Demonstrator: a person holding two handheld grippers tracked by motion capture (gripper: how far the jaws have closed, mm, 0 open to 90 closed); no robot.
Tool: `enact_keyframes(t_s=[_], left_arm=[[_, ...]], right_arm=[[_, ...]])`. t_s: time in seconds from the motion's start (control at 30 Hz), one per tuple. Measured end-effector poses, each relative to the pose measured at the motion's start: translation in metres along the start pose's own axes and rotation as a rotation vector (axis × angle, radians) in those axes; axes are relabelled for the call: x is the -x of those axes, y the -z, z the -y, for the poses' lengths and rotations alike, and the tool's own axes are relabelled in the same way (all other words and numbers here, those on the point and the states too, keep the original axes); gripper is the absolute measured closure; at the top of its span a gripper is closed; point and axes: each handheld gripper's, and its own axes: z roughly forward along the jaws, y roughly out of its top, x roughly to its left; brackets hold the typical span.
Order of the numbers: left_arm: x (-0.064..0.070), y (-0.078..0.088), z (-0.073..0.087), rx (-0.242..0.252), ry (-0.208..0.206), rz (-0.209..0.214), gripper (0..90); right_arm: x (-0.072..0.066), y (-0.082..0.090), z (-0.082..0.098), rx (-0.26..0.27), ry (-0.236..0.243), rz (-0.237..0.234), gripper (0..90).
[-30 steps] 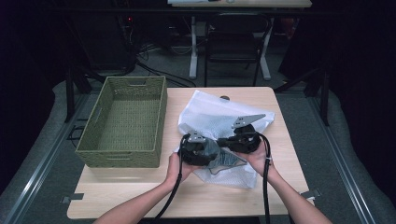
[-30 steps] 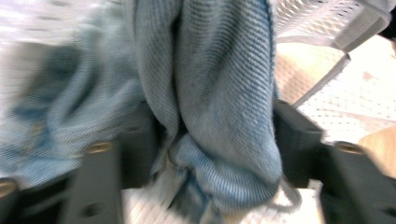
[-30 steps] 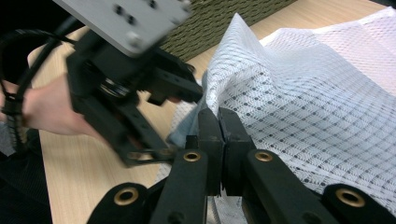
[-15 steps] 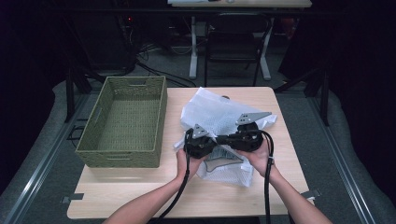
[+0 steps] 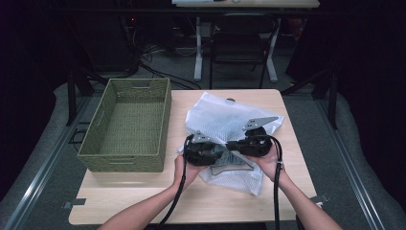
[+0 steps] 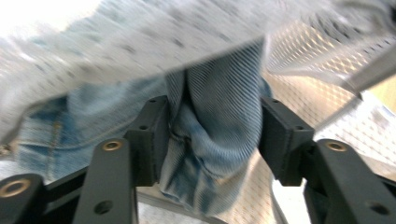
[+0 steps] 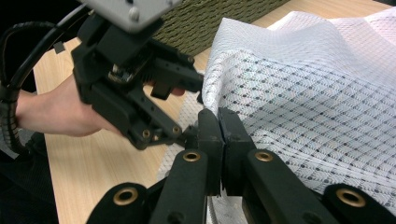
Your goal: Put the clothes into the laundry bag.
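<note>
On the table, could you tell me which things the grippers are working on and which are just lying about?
In use:
- white mesh bag, pinched by the right gripper
- denim garment, between the left gripper's jaws

Lying about:
- green woven basket

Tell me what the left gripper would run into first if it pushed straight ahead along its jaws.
Most likely the fold of blue denim already bunched between the left gripper jaws, which stand on either side of it. Just above and beyond lies the white mesh bag. The picture is blurred, so depth is uncertain.
</note>
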Motion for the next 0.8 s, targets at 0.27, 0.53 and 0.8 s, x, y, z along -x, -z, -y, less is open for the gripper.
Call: enact_keyframes(t_s=[0.27,0.53,0.8], left_arm=[[0.005,-0.012,0.002,0.03,-0.004,-0.028,72.1],[0.004,-0.016,-0.011,0.144,0.064,-0.054,73.1],[-0.002,-0.001,-0.004,0.033,0.006,-0.008,45.1]], right_arm=[[-0.003,-0.003,0.0,-0.002,0.007,-0.017,89.3],[-0.008,0.004,-0.006,0.04,0.012,-0.044,89.3],[0.005,0.001,0.006,-0.024,-0.011,-0.002,89.1]])
